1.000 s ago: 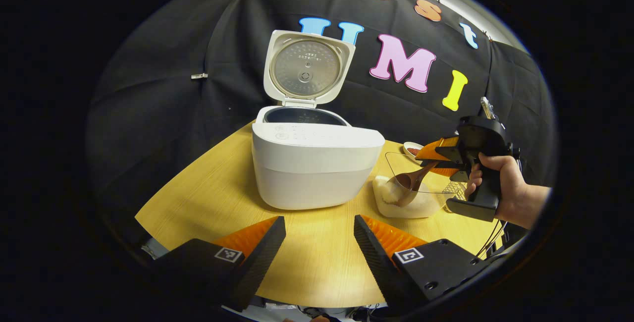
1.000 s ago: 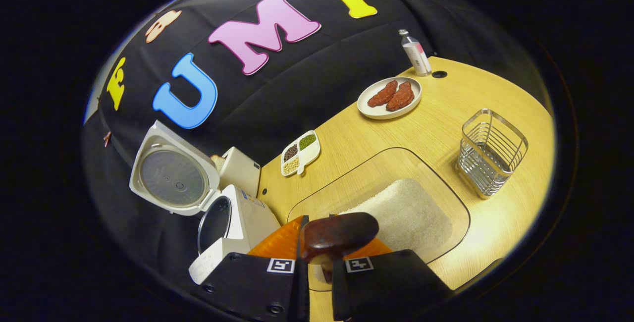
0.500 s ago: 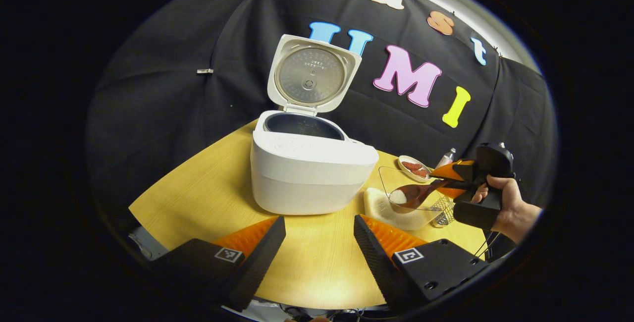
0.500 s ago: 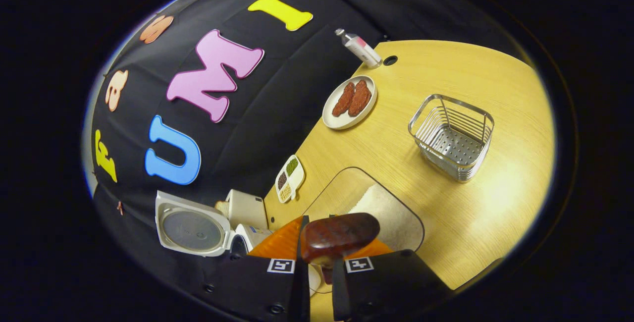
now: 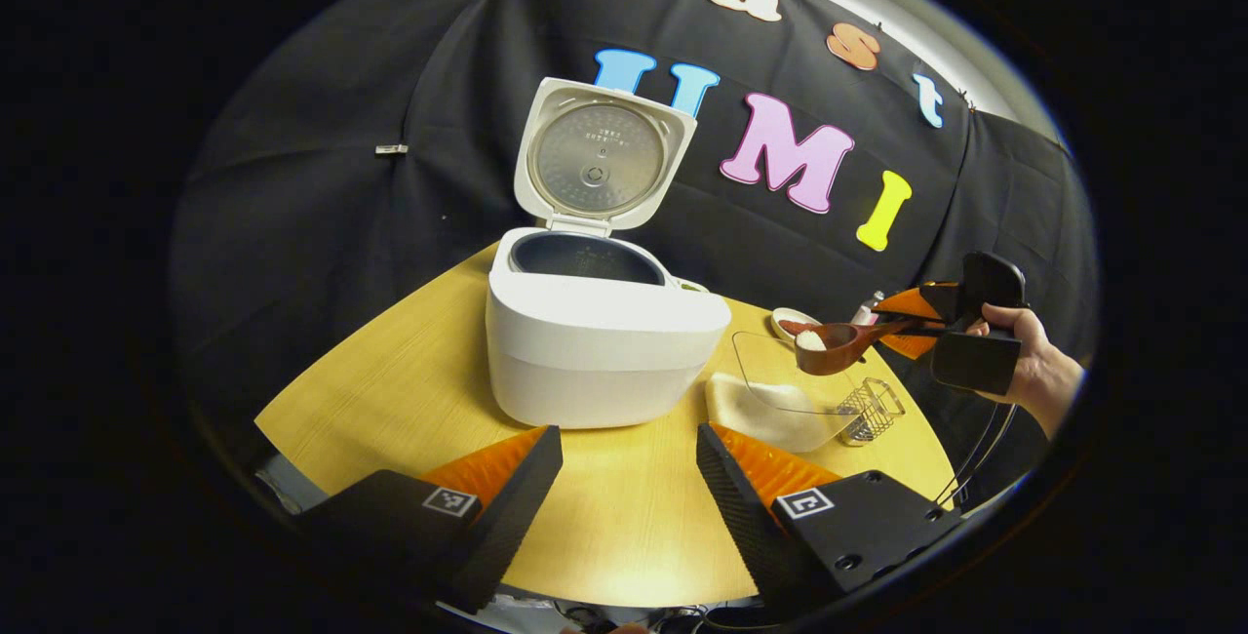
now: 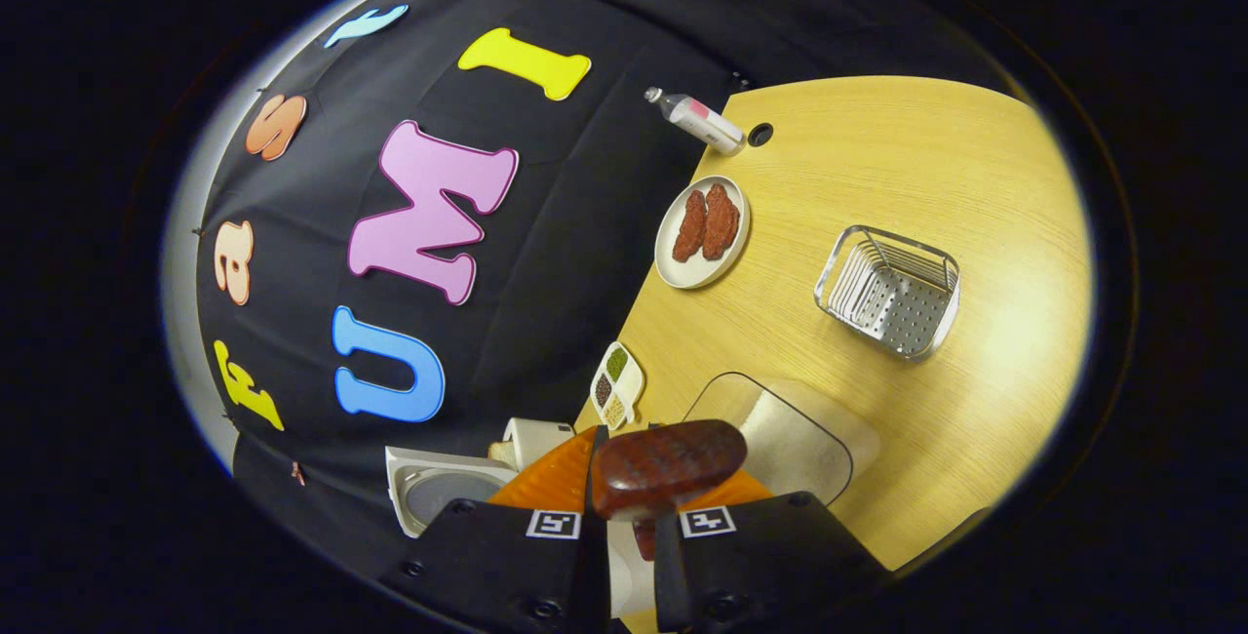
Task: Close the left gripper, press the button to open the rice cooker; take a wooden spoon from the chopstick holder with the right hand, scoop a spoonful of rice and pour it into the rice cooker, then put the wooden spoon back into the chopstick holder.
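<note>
Wooden spoon [image 5: 846, 343] is pinched by its handle between the two fingers of the right gripper [image 5: 921, 327], and in the left gripper view its bowl is seen carrying a small white heap of rice [image 5: 810, 339], raised above the table. In the right gripper view the dark end of the handle [image 6: 668, 454] is seen clamped just ahead of that gripper's [image 6: 629, 507] pressed-together fingers. Below the spoon's bowl, a clear container [image 5: 792, 390] with white rice heaped at one end is set on the yellow wooden table [image 5: 624, 507]. Just beyond the container, on the side toward the right gripper, the wire chopstick holder [image 5: 870, 410] stands; in the right gripper view it [image 6: 892, 291] is seen well ahead of the fingers. The white rice cooker [image 5: 595, 336] is placed straight ahead of the left gripper [image 5: 629, 478], whose fingers are spread wide with nothing between them. The cooker's lid [image 5: 600, 156] is raised upright and the dark inner pot [image 5: 585, 258] is exposed. The right gripper is held by a hand [image 5: 1038, 371]. Farther off in the right gripper view, a plate of red-brown pieces [image 6: 704, 229], a small bottle [image 6: 697, 119] and a divided dish of beans [image 6: 616, 385] are seen near the black cloth wall [image 6: 585, 185].
</note>
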A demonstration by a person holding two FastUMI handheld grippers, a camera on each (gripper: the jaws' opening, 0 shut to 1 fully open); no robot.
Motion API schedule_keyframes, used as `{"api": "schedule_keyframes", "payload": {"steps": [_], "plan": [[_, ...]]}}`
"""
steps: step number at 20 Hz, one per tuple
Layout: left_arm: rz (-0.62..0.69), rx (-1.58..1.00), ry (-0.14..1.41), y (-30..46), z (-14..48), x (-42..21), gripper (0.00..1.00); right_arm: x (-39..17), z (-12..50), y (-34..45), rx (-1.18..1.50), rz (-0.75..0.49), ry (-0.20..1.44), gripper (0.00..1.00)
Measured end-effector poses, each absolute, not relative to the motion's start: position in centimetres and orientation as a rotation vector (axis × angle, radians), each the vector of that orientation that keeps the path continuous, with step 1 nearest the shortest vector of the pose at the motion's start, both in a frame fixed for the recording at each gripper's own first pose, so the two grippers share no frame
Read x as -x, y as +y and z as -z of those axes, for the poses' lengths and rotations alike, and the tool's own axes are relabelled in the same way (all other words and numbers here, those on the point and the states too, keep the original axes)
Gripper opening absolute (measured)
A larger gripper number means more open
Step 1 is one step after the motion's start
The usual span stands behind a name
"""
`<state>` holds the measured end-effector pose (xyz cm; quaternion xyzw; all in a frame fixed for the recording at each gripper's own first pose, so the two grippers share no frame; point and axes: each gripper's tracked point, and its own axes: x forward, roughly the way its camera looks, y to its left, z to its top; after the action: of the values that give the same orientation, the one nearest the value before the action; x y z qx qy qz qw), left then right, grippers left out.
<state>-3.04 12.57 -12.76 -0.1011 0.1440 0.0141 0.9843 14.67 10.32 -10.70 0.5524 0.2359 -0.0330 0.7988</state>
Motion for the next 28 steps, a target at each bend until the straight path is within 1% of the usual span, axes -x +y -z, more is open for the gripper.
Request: {"api": "schedule_keyframes", "payload": {"steps": [7,14,15,16,17,20,25,28], "plan": [[-0.031,0.200,0.274,12.5,12.2,3.7,0.96,-16.4,5.5,15.0,-1.265,-0.036,0.496,0.22],[-0.105,0.234,0.257,14.9,12.7,5.6,0.96,-18.0,3.0,22.4,-1.303,-0.144,0.544,0.22],[-0.116,0.238,0.258,15.2,12.7,5.7,0.96,-18.2,2.8,23.4,-1.305,-0.157,0.553,0.22],[-0.131,0.240,0.259,15.9,12.8,5.8,0.96,-18.4,2.7,24.5,-1.300,-0.171,0.561,0.17],[-0.145,0.242,0.257,16.5,12.8,5.8,0.96,-18.6,2.6,25.6,-1.285,-0.182,0.567,0.22],[-0.177,0.258,0.247,18.0,12.5,5.8,0.96,-19.1,2.4,29.0,-1.184,-0.238,0.563,0.22],[-0.236,0.264,0.232,21.0,12.1,6.0,0.96,-20.3,2.4,34.0,-1.098,-0.284,0.570,0.22],[-0.273,0.280,0.229,22.5,12.2,6.4,0.96,-20.8,2.9,36.1,-0.971,-0.311,0.543,0.22]]}}
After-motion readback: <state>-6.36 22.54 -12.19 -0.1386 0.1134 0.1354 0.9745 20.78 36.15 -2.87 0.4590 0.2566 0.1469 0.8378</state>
